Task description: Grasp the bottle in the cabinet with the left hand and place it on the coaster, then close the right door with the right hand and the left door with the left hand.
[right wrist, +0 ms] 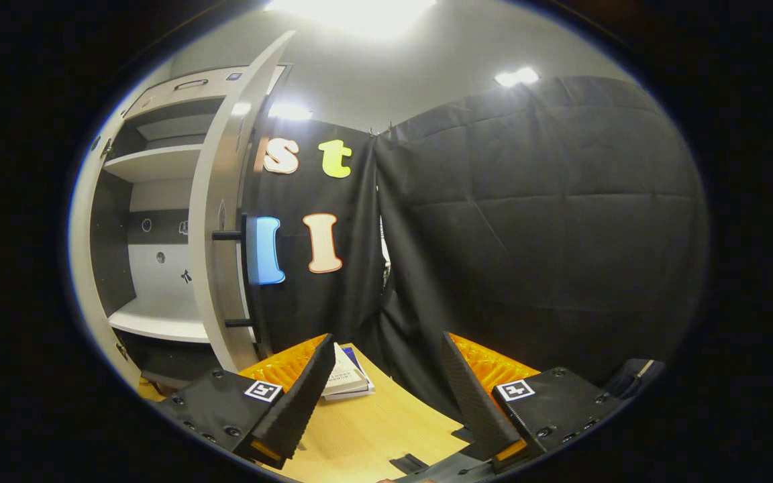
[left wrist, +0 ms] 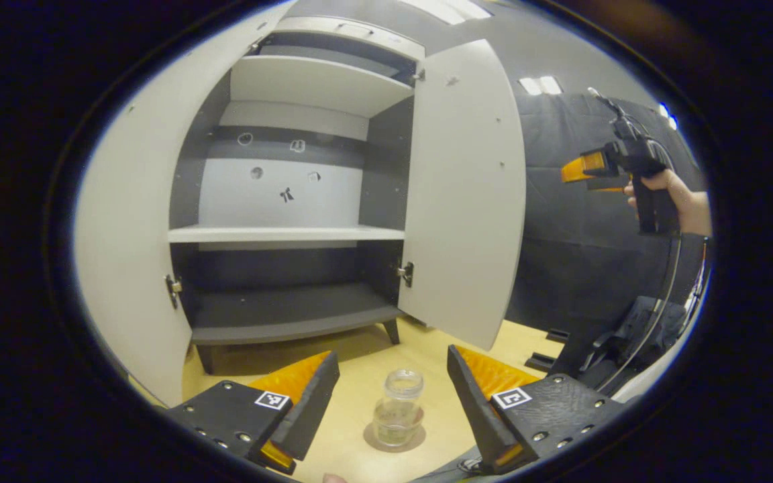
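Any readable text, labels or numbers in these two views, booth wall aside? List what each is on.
None readable.
The marks inside the cabinet: too small to read.
The book covers: blurred.
The square tags: coded patterns, no words.
The bottle: no label visible.

Light wooden table (left wrist: 359,376) under my left gripper view. Round brown coaster (left wrist: 394,439) lies flat on it, near me; clear glass bottle (left wrist: 398,408) stands upright on the coaster, lidless as far as I can tell. Farther back the grey cabinet (left wrist: 292,322) stands on the table on short dark legs, both doors swung open. In my right gripper view the same tabletop (right wrist: 373,422) carries a small stack of books (right wrist: 346,381) far off, near the black cloth wall, just right of the cabinet (right wrist: 158,315). A small dark flat piece (right wrist: 408,463) lies near the table's near edge; cannot tell what it is.
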`<state>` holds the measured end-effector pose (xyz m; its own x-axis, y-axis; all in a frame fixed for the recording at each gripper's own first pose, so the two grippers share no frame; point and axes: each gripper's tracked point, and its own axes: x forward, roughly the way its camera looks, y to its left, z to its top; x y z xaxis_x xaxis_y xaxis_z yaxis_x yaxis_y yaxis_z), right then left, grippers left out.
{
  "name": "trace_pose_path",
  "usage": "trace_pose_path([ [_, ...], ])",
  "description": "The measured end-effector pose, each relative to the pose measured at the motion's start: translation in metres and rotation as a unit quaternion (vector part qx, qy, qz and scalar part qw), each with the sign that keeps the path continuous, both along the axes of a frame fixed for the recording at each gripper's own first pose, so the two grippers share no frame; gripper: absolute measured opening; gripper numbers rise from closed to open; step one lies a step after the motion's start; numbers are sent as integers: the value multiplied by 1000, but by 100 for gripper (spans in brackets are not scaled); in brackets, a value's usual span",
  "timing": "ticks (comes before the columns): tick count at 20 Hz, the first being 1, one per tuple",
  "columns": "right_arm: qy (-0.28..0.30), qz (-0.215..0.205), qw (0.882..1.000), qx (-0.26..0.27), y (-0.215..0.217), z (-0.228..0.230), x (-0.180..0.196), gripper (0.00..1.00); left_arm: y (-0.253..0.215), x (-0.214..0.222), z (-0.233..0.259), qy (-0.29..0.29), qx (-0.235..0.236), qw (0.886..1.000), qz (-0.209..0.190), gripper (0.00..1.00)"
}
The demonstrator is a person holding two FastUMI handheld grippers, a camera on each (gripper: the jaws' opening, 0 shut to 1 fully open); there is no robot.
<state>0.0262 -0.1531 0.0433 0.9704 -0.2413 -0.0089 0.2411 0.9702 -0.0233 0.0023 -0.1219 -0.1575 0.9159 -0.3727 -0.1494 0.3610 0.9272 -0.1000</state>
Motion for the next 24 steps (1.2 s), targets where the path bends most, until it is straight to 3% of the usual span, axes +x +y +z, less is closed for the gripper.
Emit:
trace_pose_path([
  [1, -1, 7, 1000, 3, -1, 2, 9, 100, 16, 2, 15, -9, 5, 999, 35, 93],
  [2, 0, 17, 1000, 8, -1, 2, 19, 97, 33, 4, 30, -18, 14, 997, 73, 98],
  [4, 7, 39, 999, 18, -2, 3, 37, 97, 57, 1, 57, -31, 29, 990, 135, 89],
  [6, 5, 59, 998, 13, -5, 7, 49, 100, 73, -3, 83, -35, 21, 981, 192, 98],
  [10, 2, 102, 995, 14, -5, 13, 72, 97, 98, -11, 124, -39, -20, 958, 282, 98],
  [11, 2, 113, 993, 21, -3, 15, 76, 97, 108, -15, 131, -34, -17, 951, 306, 88],
  [12, -1, 120, 993, 23, -4, 20, 80, 97, 118, -16, 142, -34, -12, 944, 327, 98],
  [13, -10, 123, 992, 21, -6, 26, 83, 100, 126, -18, 156, -36, -8, 939, 343, 98],
  [14, -19, 127, 992, 17, -6, 31, 86, 100, 133, -22, 170, -40, -5, 935, 353, 88],
  [16, -26, 141, 990, 12, -1, 37, 91, 97, 143, -23, 195, -48, -1, 932, 360, 98],
  [17, -27, 148, 989, 7, 2, 39, 94, 100, 146, -22, 205, -49, 1, 932, 360, 93],
  [20, -46, 169, 985, -5, 9, 49, 97, 96, 154, -21, 222, -30, 16, 932, 362, 93],
  [21, -49, 181, 982, -3, 14, 52, 98, 100, 155, -19, 230, -28, 18, 934, 357, 93],
  [24, -46, 200, 979, 7, 16, 54, 102, 100, 164, -6, 249, -36, 4, 936, 349, 93],
])
